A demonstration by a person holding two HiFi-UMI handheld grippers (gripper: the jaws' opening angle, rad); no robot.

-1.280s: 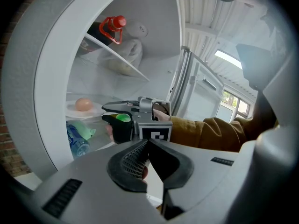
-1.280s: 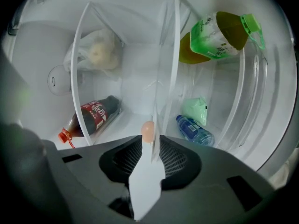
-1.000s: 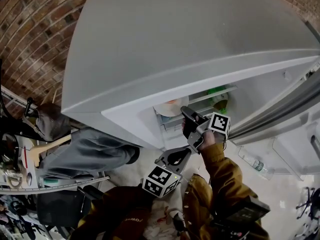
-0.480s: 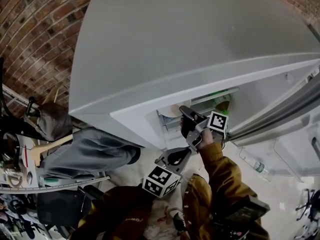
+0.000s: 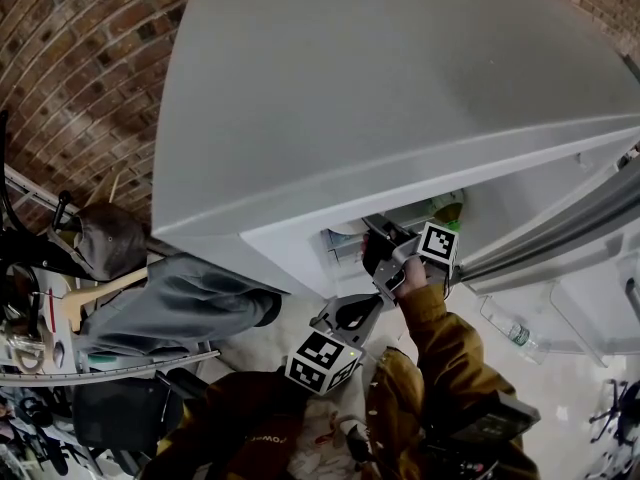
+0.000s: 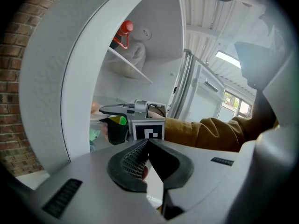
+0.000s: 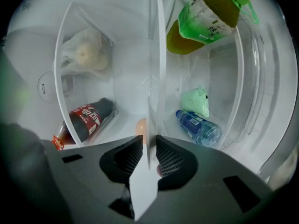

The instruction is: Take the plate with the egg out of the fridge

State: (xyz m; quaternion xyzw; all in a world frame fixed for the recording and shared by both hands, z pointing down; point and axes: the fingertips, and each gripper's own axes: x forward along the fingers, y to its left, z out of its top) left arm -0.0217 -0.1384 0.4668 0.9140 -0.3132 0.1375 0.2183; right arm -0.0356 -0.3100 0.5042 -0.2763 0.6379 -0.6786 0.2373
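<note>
In the right gripper view, my right gripper (image 7: 149, 149) is shut on the rim of a white plate (image 7: 144, 181), which shows edge-on between the pads. A pale brown egg (image 7: 140, 127) lies on the plate just beyond the jaws. In the head view the right gripper (image 5: 376, 231) reaches into the open fridge (image 5: 400, 98), whose top hides most of the plate. My left gripper (image 5: 365, 306) hangs lower, outside the fridge, jaws together on nothing (image 6: 147, 146). It looks at the right gripper (image 6: 106, 110) from behind.
On the shelves lie a cola bottle (image 7: 86, 120), a water bottle (image 7: 198, 126), a green tea bottle (image 7: 210, 20), a green pouch (image 7: 196, 101) and a plastic bag (image 7: 86, 55). The fridge door (image 5: 560, 238) stands open at right. A brick wall (image 5: 70, 68) and clutter are at left.
The head view has shifted, so the fridge top now covers more of the plate. The right gripper stays at the shelf. The left gripper has not moved.
</note>
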